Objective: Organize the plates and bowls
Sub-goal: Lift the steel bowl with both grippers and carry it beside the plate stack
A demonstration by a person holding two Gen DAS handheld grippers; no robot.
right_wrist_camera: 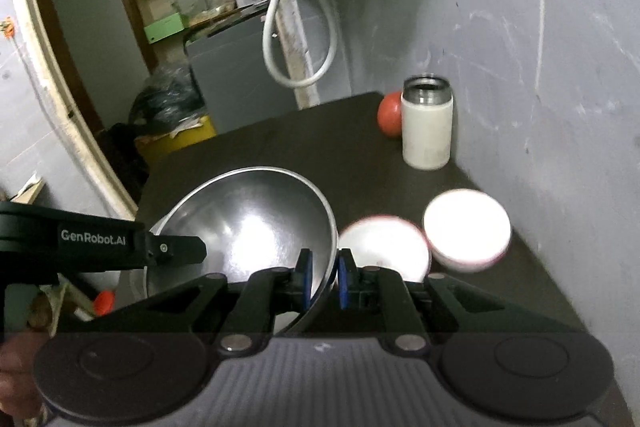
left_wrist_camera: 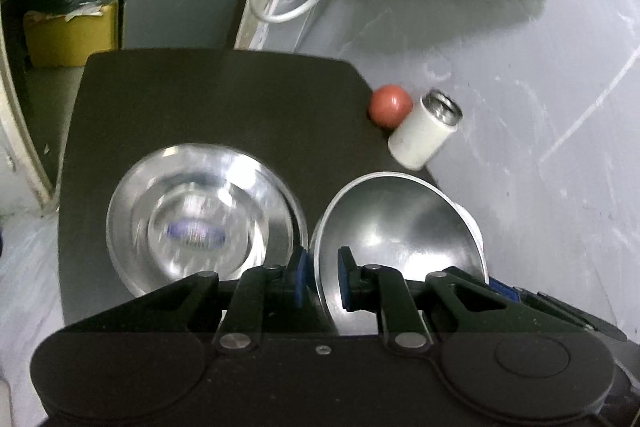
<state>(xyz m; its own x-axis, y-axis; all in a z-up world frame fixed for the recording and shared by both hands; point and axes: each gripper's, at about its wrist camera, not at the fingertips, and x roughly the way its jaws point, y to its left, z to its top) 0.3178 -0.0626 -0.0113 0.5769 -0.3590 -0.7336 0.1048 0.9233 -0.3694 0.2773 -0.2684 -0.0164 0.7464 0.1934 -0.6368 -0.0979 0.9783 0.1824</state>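
**Both grippers pinch one steel bowl by its rim**

The steel bowl [left_wrist_camera: 400, 223] is tilted on edge above the dark counter [left_wrist_camera: 224, 99], its hollow facing both cameras. The left gripper [left_wrist_camera: 324, 277] has the bowl's rim running between its blue-padded fingers [left_wrist_camera: 347, 275], one pad inside the bowl and one outside, both pressed against the thin wall. In the right wrist view the right gripper [right_wrist_camera: 323, 279] grips the opposite edge of the same bowl [right_wrist_camera: 248, 227] the same way, rim squeezed between its fingers [right_wrist_camera: 304, 277].

Left of the held bowl, a steel plate [left_wrist_camera: 200, 215] lies flat on the counter, blurred. Right of the bowl, two white bowls [right_wrist_camera: 466, 231] sit on the counter, touching or nearly so, near the wall. Farther back in the corner stand a white cup [right_wrist_camera: 427, 125] with a metal lip and a red ball [right_wrist_camera: 390, 113] just beside it.
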